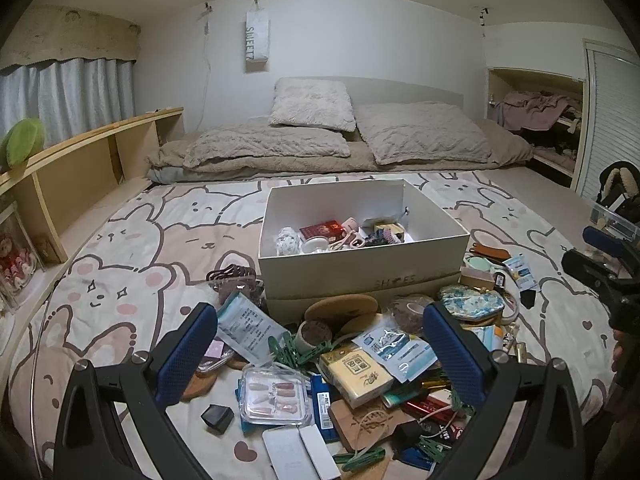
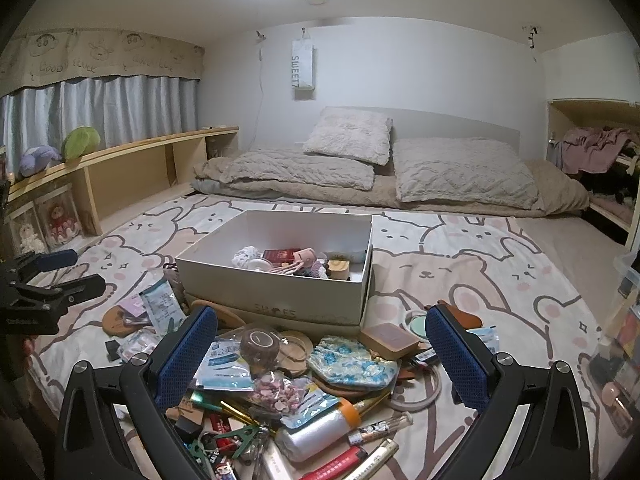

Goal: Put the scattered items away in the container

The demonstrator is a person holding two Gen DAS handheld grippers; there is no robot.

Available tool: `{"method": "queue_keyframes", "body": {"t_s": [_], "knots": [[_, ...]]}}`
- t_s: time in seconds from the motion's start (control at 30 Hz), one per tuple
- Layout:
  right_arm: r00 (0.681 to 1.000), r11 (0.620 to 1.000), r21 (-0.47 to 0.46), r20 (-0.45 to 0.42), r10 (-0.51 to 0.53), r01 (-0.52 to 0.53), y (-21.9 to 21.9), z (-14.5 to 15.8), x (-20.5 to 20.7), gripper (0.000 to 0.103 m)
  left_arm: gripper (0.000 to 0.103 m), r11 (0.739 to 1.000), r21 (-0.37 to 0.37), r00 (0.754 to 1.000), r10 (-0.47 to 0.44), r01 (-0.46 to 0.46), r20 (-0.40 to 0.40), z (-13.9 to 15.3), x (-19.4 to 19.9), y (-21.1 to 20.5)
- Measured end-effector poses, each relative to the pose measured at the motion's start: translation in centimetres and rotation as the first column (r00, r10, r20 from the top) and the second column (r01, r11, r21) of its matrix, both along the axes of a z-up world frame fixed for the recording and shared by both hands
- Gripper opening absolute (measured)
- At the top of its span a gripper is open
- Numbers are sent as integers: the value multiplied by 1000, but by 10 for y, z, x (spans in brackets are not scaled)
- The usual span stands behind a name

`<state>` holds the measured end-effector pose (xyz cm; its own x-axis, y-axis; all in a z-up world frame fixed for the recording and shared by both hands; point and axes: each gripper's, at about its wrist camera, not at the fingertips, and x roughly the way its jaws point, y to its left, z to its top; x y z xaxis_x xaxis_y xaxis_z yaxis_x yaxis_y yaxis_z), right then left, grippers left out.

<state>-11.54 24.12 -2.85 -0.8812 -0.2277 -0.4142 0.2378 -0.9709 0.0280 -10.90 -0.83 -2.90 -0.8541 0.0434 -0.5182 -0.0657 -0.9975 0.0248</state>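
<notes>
"SWEET" runs down the white paper bag [image 1: 256, 42] hanging on the wall, plain in both views. "SHOES" is stamped faintly on the white box [image 2: 280, 294], front wall. Packet and pouch print stays too small to read.

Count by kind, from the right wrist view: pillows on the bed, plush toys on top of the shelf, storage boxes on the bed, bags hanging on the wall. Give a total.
Pillows: 3 (square, left, right)
Plush toys: 2 (purple, green)
White box: 1
Hanging bag: 1
Total: 7
</notes>
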Motion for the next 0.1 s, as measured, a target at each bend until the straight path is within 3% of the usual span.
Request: {"method": "queue_keyframes", "body": {"t_s": [0.1], "knots": [[1000,1000,3,-3,-1,1,0,1,1,103,103,1000,-4,1000,6,-6,-6,1,1,0]]}}
